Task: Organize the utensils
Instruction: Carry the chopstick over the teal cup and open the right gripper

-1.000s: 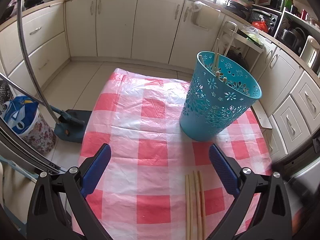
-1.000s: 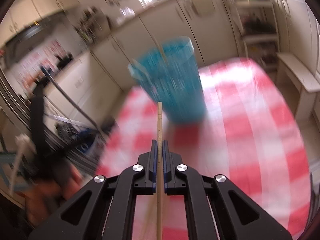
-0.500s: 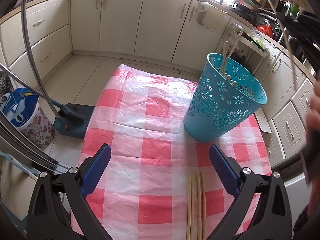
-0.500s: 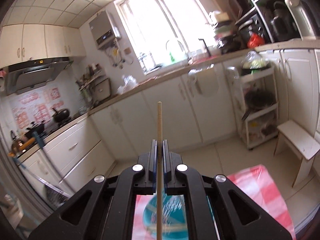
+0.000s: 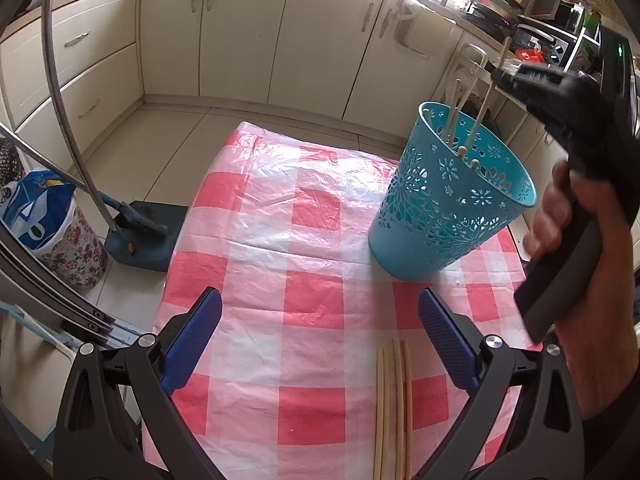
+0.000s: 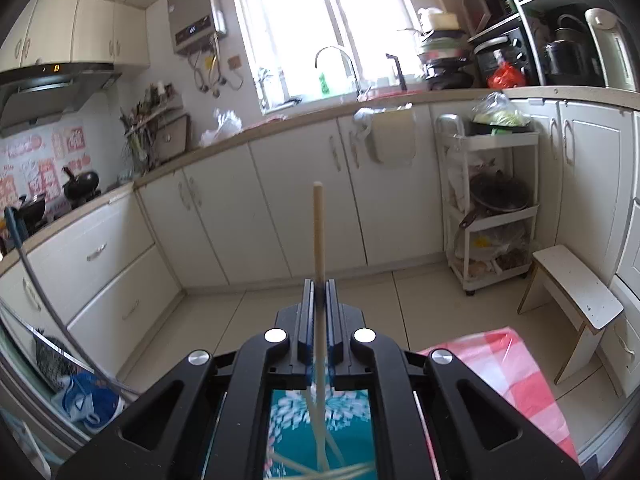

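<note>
Both tools are seen above a tabletop covered with a red-and-white checked plastic cloth. On the far right part of this cloth a turquoise perforated plastic basket with a flower pattern is stood upright, and several pale wooden chopsticks are leaned inside it, their tops rising above the rim.

Black-framed, with blue pads, the left tool is held over the near part of the cloth, well apart from the basket. Its jaws are spread wide and nothing is caught between them.

Above the basket the black right tool is held by a person's hand at the right edge of the left wrist view. Its jaws are pressed together on a single light wooden chopstick, which is pinched partway along its length. In the right wrist view the upper end of this chopstick is seen projecting beyond the fingertips towards the cream kitchen cabinets, while the lower end is seen reaching down into the basket among the sticks already there.

A small group of four loose pale chopsticks is laid side by side on the cloth at the near edge, between the spread jaws of the left tool but not touched by them.
</note>
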### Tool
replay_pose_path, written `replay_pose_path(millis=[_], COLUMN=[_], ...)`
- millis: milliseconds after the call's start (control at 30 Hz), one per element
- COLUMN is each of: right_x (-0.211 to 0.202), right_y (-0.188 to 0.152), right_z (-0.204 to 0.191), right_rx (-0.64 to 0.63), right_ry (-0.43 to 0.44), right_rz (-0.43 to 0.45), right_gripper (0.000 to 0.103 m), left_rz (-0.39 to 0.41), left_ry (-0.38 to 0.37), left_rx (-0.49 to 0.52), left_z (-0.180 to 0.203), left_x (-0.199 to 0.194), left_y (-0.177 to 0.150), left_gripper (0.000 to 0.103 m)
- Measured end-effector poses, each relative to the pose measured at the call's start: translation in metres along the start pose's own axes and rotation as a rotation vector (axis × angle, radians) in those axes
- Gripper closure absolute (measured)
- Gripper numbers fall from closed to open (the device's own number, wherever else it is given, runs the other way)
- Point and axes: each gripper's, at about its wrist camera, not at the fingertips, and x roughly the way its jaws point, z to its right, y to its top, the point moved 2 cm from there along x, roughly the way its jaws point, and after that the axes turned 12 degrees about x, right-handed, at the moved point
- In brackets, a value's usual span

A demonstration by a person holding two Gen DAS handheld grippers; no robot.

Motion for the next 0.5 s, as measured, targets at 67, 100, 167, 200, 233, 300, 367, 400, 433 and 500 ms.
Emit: replay_pose_path(millis=[67, 100, 167, 200, 233, 300, 367, 400, 433, 500], right_x=[0.000, -0.003, -0.006, -0.010, -0.012, -0.018, -0.023, -0.029, -0.035, -0.046], right_y=[-0.005, -0.007, -0.011, -0.013, -0.014, -0.015, -0.014, -0.013, -0.013, -0.014], right_z=[-0.001, -0.001, -0.003, -0.003, -0.003, -0.003, -0.002, -0.001, 0.000, 0.002], right_rx=[-0.011, -0.012, -0.015, -0.021, -0.024, -0.022, -0.011, -0.002, 0.008, 0.021], right_ry=[0.005, 0.009, 0.018, 0.024, 0.029, 0.040, 0.051, 0.060, 0.068, 0.080], right_rz=[-0.016, -0.021, -0.030, -0.035, -0.039, -0.043, -0.040, -0.037, -0.033, -0.026], right_gripper=[0.097, 0.097, 0.097, 0.097, 0.097, 0.097, 0.095, 0.094, 0.091, 0.090], left_rz=[-0.001, -0.001, -0.002, -0.002, -0.002, -0.003, -0.004, -0.005, -0.005, -0.006], left_ry=[0.001, 0.003, 0.006, 0.006, 0.006, 0.005, 0.004, 0.004, 0.004, 0.004], left_rx=[-0.005, -0.005, -0.004, -0.005, -0.006, -0.006, -0.005, -0.005, -0.005, -0.006], left_z=[-0.001, -0.001, -0.001, -0.001, -0.001, -0.002, -0.002, -0.002, -0.002, -0.002], left_x=[0.000, 0.000, 0.000, 0.000, 0.000, 0.000, 0.000, 0.000, 0.000, 0.000], left_y=[-0.001, -0.001, -0.001, -0.001, -0.001, -0.002, -0.002, -0.002, -0.002, -0.002], left_gripper=[0.009, 0.009, 0.009, 0.009, 0.009, 0.009, 0.009, 0.009, 0.009, 0.009])
